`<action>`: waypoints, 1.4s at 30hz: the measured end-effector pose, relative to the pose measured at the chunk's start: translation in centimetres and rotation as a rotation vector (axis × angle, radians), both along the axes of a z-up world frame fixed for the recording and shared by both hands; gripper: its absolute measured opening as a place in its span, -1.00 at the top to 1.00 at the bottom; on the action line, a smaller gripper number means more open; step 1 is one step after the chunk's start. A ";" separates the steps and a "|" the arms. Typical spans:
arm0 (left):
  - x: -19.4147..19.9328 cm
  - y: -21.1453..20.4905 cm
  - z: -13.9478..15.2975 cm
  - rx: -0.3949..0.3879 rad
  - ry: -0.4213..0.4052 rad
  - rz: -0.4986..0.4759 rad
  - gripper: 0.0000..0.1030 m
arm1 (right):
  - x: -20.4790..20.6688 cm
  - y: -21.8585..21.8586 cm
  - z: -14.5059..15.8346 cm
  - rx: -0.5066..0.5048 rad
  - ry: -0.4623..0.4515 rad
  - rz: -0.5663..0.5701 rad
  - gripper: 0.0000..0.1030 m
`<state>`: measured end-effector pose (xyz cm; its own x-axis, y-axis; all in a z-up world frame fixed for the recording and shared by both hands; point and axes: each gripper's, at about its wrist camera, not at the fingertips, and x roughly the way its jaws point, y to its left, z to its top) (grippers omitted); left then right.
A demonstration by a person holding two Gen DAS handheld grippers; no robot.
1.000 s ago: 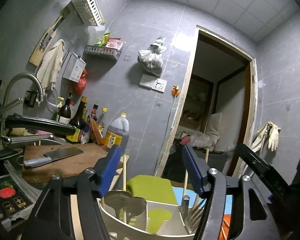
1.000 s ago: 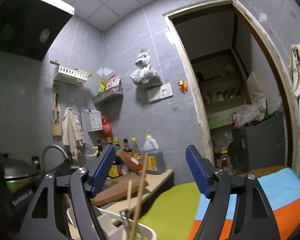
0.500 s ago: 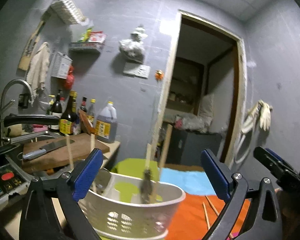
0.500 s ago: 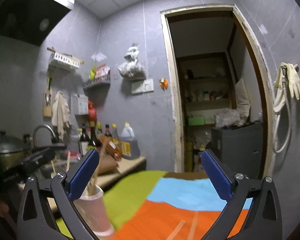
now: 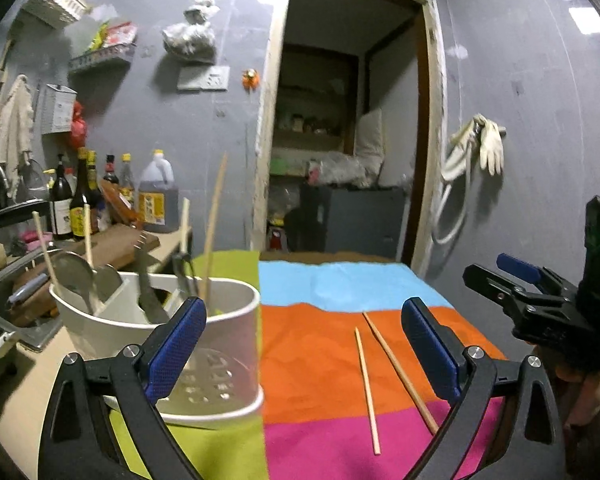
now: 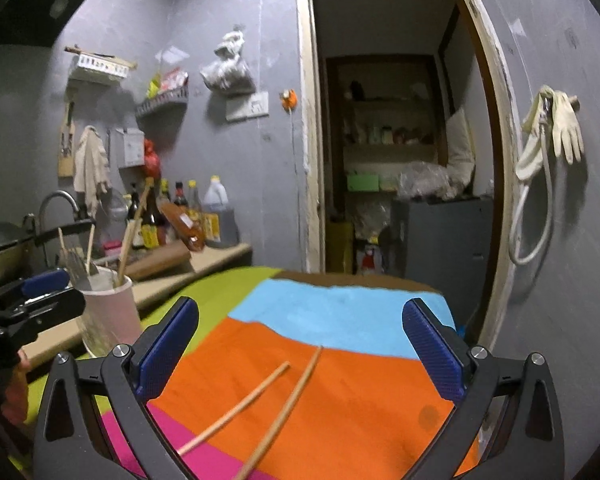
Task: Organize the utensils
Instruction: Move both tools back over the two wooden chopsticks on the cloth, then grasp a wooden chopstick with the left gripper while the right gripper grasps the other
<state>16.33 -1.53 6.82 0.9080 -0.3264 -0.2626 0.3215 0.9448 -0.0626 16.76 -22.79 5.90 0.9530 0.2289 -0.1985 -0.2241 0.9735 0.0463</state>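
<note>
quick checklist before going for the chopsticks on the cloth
1. Left gripper open and empty: ok, jaws wide, nothing between them.
2. Right gripper open and empty: ok, jaws wide, nothing between the pads.
3. Chopsticks free to pick: ok, both lie flat on the orange and pink of the cloth, apart from each other for most of their length, with nothing on top.
4. Holder upright and ready: ok, it stands on the green part with utensils already in it.
5. Room left in the holder: cannot tell, its compartments are partly hidden.
6. Grippers clear of each other: ok, each shows at the edge of the other's view, well apart.
</note>
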 end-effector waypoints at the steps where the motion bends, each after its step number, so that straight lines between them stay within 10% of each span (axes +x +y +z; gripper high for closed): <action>1: 0.2 -0.4 -0.2 0.009 0.014 -0.008 -0.86 | 0.3 -0.3 -0.3 0.004 0.023 -0.002 -1.00; 12: 2.9 -4.0 -2.6 0.100 0.194 -0.116 -0.80 | 4.0 -1.8 -3.2 0.010 0.250 0.038 -0.78; 25: 8.5 -7.1 -6.1 0.198 0.441 -0.187 0.17 | 7.8 -1.9 -5.9 0.014 0.485 0.100 0.17; 42: 14.0 -7.3 -8.3 0.061 0.662 -0.213 0.74 | 13.9 -1.3 -8.1 0.104 0.729 0.124 0.62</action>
<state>30.34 -8.83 -1.51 0.4683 -0.4465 -0.7625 0.4125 0.8736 -0.2582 30.63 -24.05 -2.19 0.5539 0.3785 -0.7416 -0.2094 0.9254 0.3160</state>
